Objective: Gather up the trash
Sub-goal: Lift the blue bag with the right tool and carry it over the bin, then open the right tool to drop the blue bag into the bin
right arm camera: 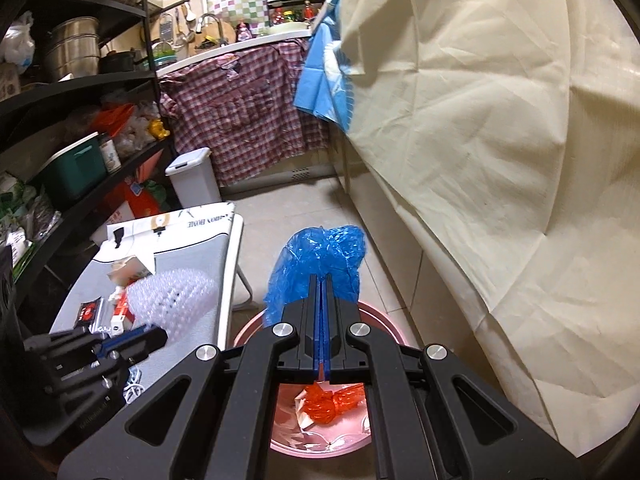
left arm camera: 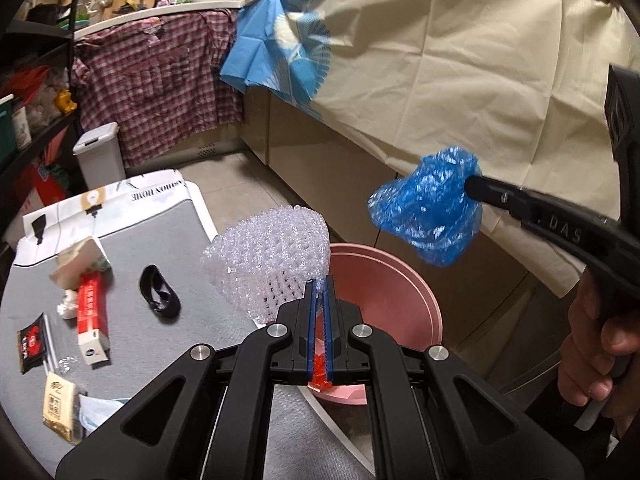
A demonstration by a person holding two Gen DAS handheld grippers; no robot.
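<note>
Grey table (left arm camera: pixel 192 240), lower left – wrappers; pink bin (right arm camera: pixel 256 326) on tiled floor, centre. Left gripper (left arm camera: pixel 320 284) clamped on bubble wrap (left arm camera: pixel 272 256); right gripper (right arm camera: pixel 321 280) clamped on blue plastic (right arm camera: pixel 320 256) – above bin.

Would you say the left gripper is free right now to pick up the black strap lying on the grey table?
Probably not yet: the left gripper is shut on the clear bubble wrap, so it must drop that first. The black strap itself lies uncovered on the table.
</note>
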